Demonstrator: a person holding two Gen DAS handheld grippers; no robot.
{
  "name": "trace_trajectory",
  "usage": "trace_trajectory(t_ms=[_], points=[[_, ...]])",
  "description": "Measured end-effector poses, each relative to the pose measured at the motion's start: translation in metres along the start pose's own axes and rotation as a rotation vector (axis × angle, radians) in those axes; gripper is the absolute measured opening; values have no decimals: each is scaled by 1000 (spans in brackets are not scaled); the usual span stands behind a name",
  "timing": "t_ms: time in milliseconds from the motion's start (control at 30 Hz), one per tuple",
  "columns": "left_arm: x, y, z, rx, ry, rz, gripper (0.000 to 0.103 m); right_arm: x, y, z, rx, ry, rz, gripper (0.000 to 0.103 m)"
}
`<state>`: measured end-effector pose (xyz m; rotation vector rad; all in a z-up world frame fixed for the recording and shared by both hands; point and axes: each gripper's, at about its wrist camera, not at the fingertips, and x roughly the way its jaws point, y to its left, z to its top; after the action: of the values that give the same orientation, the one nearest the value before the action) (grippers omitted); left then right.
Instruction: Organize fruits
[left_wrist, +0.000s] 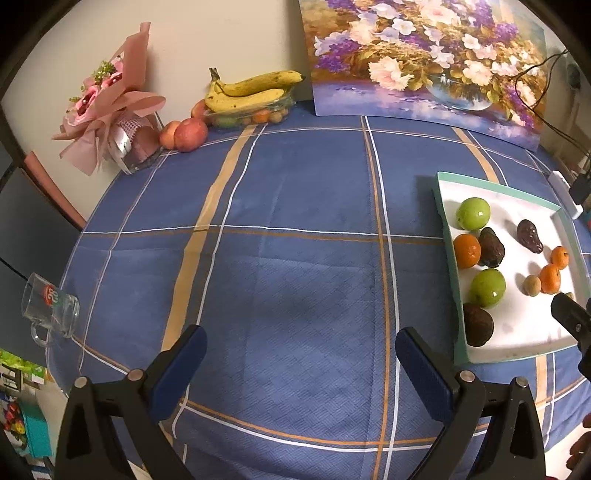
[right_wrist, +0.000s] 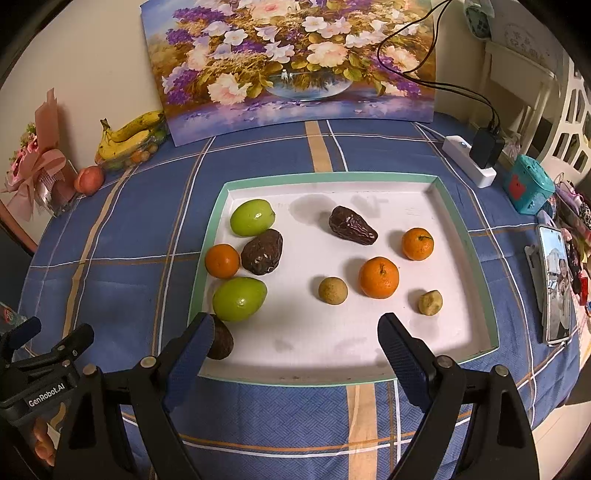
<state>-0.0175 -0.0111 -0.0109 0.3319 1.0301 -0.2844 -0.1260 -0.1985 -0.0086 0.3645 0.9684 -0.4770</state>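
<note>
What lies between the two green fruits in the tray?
Between the upper green fruit and the lower green fruit lie an orange and a dark wrinkled fruit, side by side; the right wrist view shows it.

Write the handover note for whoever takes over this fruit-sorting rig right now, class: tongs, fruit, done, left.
Left tongs: open, empty, over bare tablecloth left of the tray.
Right tongs: open, empty, at the tray's near edge.
In the tray, mixed: two green fruits, three oranges, three dark wrinkled fruits, two small tan ones.
Done: no grouping visible.
Left: sort by kind.
</note>
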Motion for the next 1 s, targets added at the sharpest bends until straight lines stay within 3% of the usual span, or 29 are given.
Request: trace_trajectory(t_ms=[1000], points=[[1,-3,0,13,6,-7,103,6,1,0,-15,19,-2,90]])
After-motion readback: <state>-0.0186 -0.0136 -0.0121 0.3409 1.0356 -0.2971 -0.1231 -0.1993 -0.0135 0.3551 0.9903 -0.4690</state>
